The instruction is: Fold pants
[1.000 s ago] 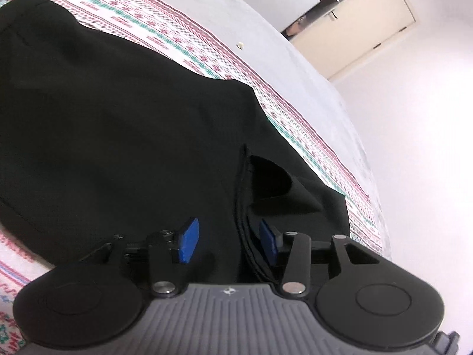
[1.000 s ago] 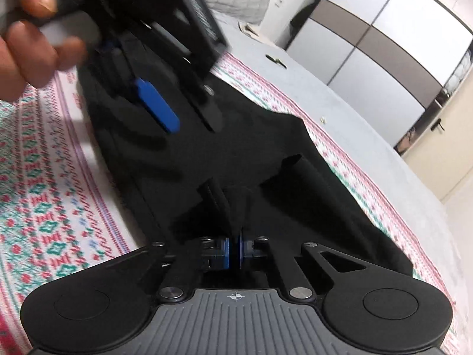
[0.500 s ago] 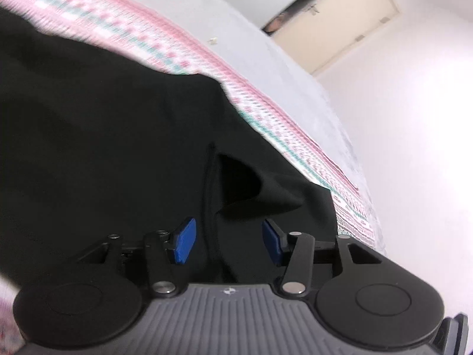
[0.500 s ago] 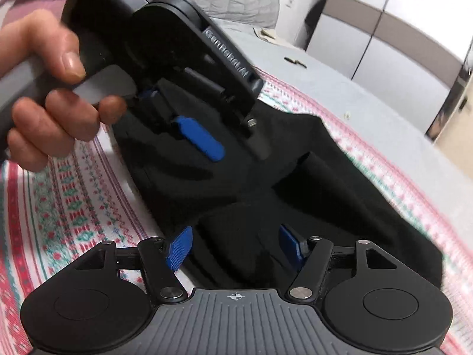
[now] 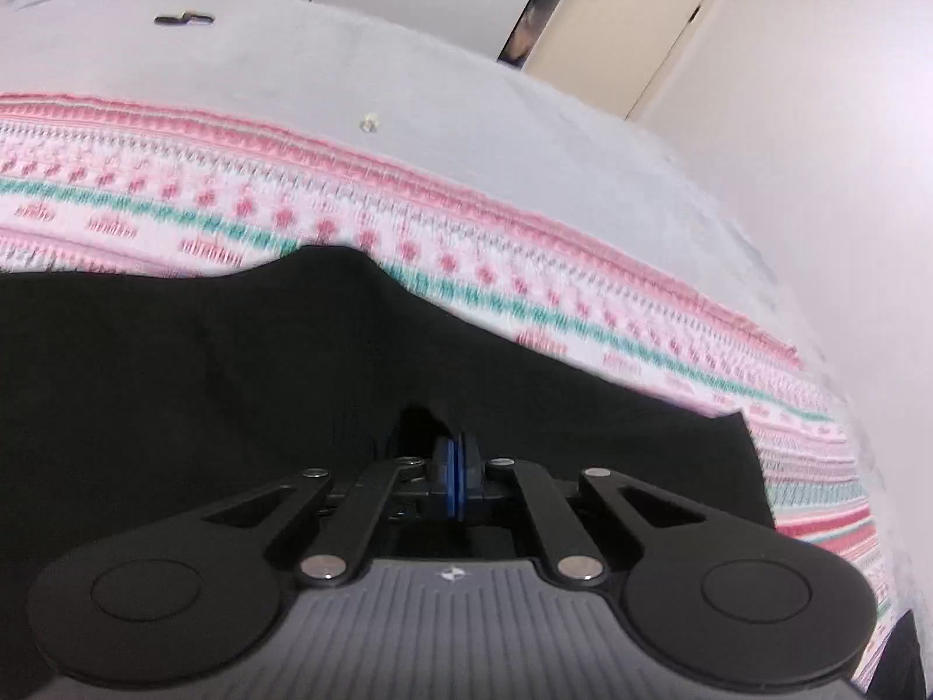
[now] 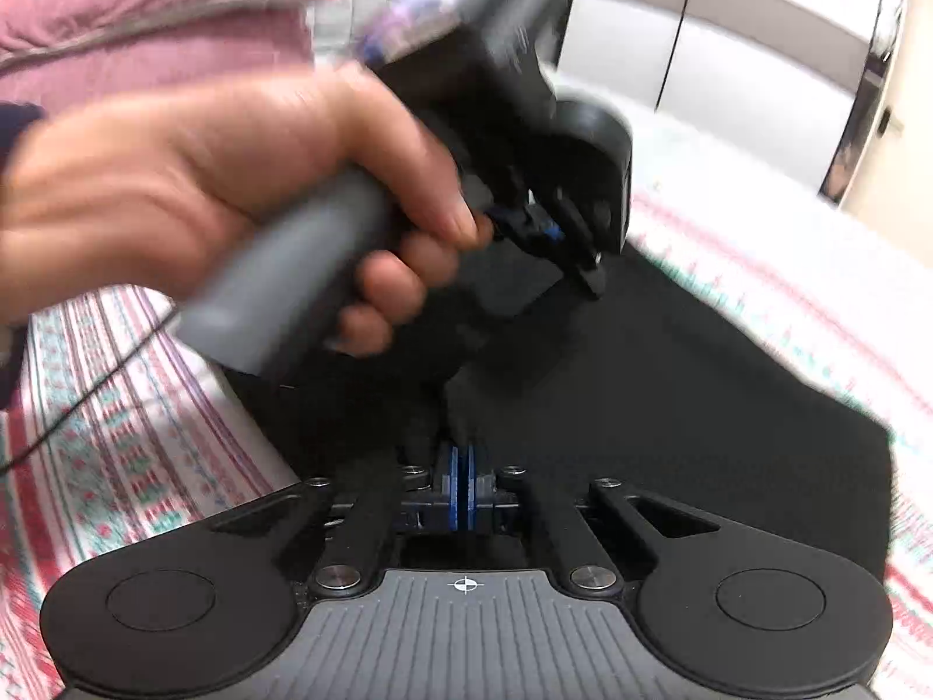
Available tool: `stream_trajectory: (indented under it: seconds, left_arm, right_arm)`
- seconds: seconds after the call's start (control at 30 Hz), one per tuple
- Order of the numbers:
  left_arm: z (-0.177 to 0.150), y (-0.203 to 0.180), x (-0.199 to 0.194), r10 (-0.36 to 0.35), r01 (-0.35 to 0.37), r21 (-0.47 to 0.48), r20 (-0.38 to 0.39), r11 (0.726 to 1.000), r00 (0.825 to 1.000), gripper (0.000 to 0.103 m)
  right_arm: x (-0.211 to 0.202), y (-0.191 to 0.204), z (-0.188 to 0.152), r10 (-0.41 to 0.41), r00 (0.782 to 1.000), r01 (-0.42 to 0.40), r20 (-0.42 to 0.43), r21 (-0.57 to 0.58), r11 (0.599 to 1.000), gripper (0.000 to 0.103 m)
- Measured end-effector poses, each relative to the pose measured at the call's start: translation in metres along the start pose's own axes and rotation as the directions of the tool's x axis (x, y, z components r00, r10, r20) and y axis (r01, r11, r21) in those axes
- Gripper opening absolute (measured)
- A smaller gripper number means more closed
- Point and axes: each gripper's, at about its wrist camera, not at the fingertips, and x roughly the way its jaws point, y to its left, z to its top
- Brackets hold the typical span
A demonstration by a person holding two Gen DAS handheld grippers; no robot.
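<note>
The black pants (image 5: 245,361) lie spread on a patterned pink, white and green blanket (image 5: 408,221). My left gripper (image 5: 456,469) is shut, its blue pads pinching a raised fold of the black fabric. In the right wrist view the pants (image 6: 670,396) fill the middle. My right gripper (image 6: 463,484) is shut on a fold of the pants near their edge. The left gripper, held in a hand (image 6: 221,186), shows blurred just above and left of it (image 6: 554,221).
A grey sheet (image 5: 408,76) covers the bed beyond the blanket, with a small dark object (image 5: 183,18) on it. A wardrobe (image 6: 729,76) and a cream door (image 5: 630,17) stand behind. A pink pillow (image 6: 146,17) lies at the left. A white wall (image 5: 816,116) is on the right.
Both grippers were open half a second ago and have now shut on folds of the pants. The left gripper has swung up, so more of the blanket and sheet shows.
</note>
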Motion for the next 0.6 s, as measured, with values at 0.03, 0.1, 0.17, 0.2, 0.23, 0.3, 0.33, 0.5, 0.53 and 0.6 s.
stream_trajectory:
  seconds: [0.03, 0.1, 0.17, 0.2, 0.23, 0.3, 0.33, 0.5, 0.53, 0.6]
  left_arm:
    - [-0.001, 0.004, -0.001, -0.002, 0.002, -0.016, -0.002, 1.0, 1.0, 0.024]
    - [-0.011, 0.014, -0.001, -0.004, 0.002, -0.064, -0.032, 0.998, 0.999, 0.031]
    - [-0.021, 0.025, -0.002, 0.012, -0.017, -0.072, -0.063, 0.997, 0.998, 0.043]
    - [-0.024, 0.031, -0.005, 0.023, -0.029, -0.082, -0.075, 0.996, 0.997, 0.056]
    - [-0.027, 0.041, -0.013, 0.008, -0.016, -0.115, -0.069, 0.993, 0.998, 0.059]
    - [-0.029, 0.056, -0.031, -0.03, 0.019, -0.207, -0.05, 0.978, 0.998, 0.077]
    - [-0.032, 0.062, -0.04, -0.036, 0.025, -0.242, -0.041, 0.97, 0.999, 0.078]
    - [-0.048, 0.055, -0.061, -0.041, 0.019, -0.217, -0.097, 0.976, 0.994, 0.078]
    - [-0.052, 0.054, -0.062, -0.059, 0.035, -0.22, -0.105, 0.975, 0.993, 0.078]
    - [-0.062, 0.051, -0.06, -0.11, 0.078, -0.242, -0.119, 0.967, 0.987, 0.078]
  right_arm:
    - [-0.002, 0.001, 0.0, -0.008, 1.0, 0.008, -0.002, -0.009, 1.0, 0.001]
    - [0.002, 0.003, -0.005, 0.021, 0.998, -0.021, -0.052, -0.006, 1.0, 0.001]
    - [0.008, 0.01, -0.013, 0.069, 0.992, -0.072, -0.107, -0.023, 0.997, 0.005]
    - [0.012, 0.008, -0.017, 0.077, 0.99, -0.083, -0.118, -0.047, 0.995, 0.008]
    - [0.009, 0.01, -0.019, 0.075, 0.991, -0.084, -0.109, -0.073, 0.994, 0.011]
    - [-0.002, 0.007, -0.018, 0.102, 0.99, -0.11, -0.093, -0.086, 0.99, 0.015]
    - [-0.008, 0.004, -0.018, 0.117, 0.99, -0.123, -0.082, -0.079, 0.989, 0.024]
    - [-0.004, -0.001, -0.022, 0.069, 0.994, -0.076, -0.082, -0.095, 0.993, 0.037]
    - [0.0, 0.002, -0.023, 0.071, 0.994, -0.079, -0.088, -0.099, 0.992, 0.037]
    - [0.008, 0.012, -0.02, 0.075, 0.993, -0.087, -0.087, -0.133, 0.987, 0.037]
